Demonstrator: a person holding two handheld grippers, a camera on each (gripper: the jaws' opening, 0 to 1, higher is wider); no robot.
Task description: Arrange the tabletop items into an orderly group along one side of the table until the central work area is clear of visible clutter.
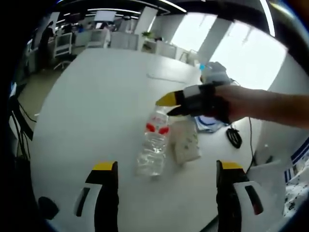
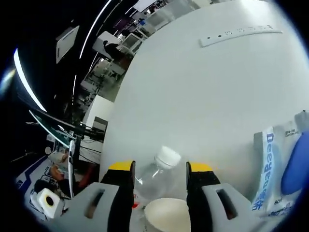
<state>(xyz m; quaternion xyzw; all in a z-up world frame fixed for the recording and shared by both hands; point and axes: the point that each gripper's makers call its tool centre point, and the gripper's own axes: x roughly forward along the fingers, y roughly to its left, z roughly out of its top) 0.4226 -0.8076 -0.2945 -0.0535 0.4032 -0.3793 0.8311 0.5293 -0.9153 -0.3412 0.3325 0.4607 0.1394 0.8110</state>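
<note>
A clear plastic bottle [image 1: 154, 147] with a red label and white cap is seen lying on its side on the white table [image 1: 96, 96], near the middle, with a flat pale packet [image 1: 186, 140] just beside it. The bottle looks nearly empty, so it is judged light, thin-walled and easily dented, and likely to roll; a hold across the stiffer neck or shoulder is judged safest. In the right gripper view the right gripper [image 2: 159, 174] is spread apart with the bottle's capped end [image 2: 166, 157] lying between its jaws, which are not seen to be pressing on it; a white paper cup [image 2: 166, 215] sits low between the jaws, perhaps touching the bottle, though this cannot be told. The left gripper [image 1: 164, 174] hangs wide apart and holds nothing, short of the bottle. Blue-printed wipe packs [image 2: 270, 169] lie just to one side, a power strip [image 2: 239, 35] lies well apart, and the packet and cup are judged the likeliest obstacles
</note>
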